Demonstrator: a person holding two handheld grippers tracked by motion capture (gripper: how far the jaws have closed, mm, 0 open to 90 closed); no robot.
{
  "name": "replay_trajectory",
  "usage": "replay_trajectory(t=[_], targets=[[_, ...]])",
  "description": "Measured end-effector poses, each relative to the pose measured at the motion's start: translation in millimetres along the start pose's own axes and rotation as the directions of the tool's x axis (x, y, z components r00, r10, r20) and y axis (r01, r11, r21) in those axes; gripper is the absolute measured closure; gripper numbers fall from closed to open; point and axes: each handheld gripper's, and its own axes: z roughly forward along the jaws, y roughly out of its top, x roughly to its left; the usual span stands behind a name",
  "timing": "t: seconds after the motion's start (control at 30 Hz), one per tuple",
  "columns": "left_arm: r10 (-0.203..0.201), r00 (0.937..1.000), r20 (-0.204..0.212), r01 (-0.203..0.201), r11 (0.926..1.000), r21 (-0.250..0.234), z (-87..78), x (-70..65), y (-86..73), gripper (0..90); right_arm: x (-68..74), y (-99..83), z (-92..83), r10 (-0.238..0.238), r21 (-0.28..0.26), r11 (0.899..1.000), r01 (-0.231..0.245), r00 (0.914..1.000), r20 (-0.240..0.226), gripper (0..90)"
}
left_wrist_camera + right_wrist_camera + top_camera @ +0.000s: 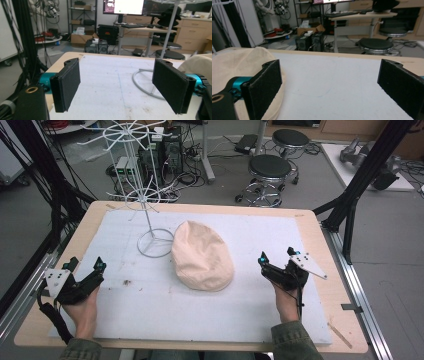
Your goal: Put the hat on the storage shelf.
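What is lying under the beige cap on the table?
The beige cap lies flat on the white foam mat, beside the wire stand's ring base. The mat shows all around the cap; whether anything is hidden beneath it cannot be seen.

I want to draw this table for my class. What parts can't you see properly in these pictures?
- Hat: its underside is hidden against the mat in the high view; the right hand-held gripper view cuts it off at the left edge.
- Wire stand: its thin arms blur into the floor clutter in the high view; the left hand-held gripper view cuts off its top.
- Small dark specks on the mat: too small to identify.
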Motion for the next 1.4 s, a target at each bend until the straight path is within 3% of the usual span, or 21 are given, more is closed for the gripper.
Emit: replay_trajectory(t=[0.27,0.5,0.8,1.0,1.4], targets=[[0.006,1.0000,0.004,-0.006,1.0000,-0.001,-0.6,-1.1,-0.2,22.7,11.6,22.3,20.6,-0.024,0.016,1.000,0.025,0.9982,-0.055,4.6],[-0.006,0.9998,0.018,0.006,1.0000,-0.007,-0.1,-1.3,-1.5,22.4,23.4,38.6,42.0,-0.014,0.031,0.999,0.017,0.9928,-0.119,4.6],[-0.023,0.9996,0.018,0.023,0.9997,-0.006,0.2,1.9,-2.9,22.2,35.5,45.5,64.7,-0.039,0.066,0.997,0.051,0.9848,-0.169,4.6],[-0.021,0.9997,0.016,0.021,0.9997,-0.010,0.0,1.0,-2.5,22.2,37.5,44.6,78.2,-0.026,0.111,0.993,0.049,0.9791,-0.202,4.6],[-0.006,0.9996,0.027,0.006,1.0000,-0.001,1.9,-1.7,-3.5,22.3,51.9,46.2,110.2,-0.047,0.200,0.975,0.099,0.9677,-0.247,4.5]])
